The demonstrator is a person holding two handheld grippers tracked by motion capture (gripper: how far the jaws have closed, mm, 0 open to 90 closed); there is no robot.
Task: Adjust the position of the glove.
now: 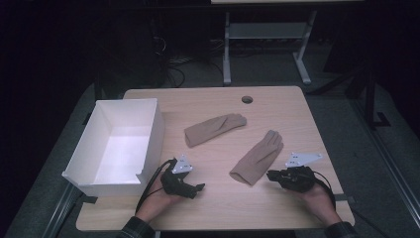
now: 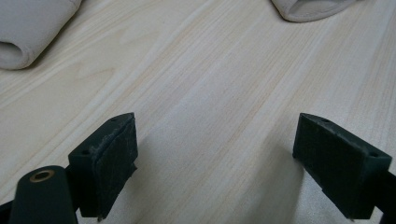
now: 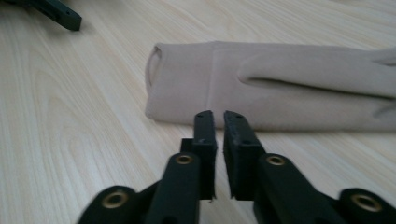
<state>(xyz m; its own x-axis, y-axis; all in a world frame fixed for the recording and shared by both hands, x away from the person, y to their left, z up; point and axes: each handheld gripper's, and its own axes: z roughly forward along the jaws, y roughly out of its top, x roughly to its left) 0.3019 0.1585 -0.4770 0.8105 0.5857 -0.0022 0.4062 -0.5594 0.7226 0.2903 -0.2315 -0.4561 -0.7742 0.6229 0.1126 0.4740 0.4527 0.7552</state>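
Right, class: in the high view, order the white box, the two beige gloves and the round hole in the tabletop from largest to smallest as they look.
1. white box
2. The far glove and near glove look alike in size, so no ranking between them.
3. round hole

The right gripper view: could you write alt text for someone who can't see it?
Two black jaws of the right gripper stand almost shut with nothing between them, pointing at a beige glove lying flat on a pale wooden table. The glove's open cuff faces left, just beyond the jaw tips.
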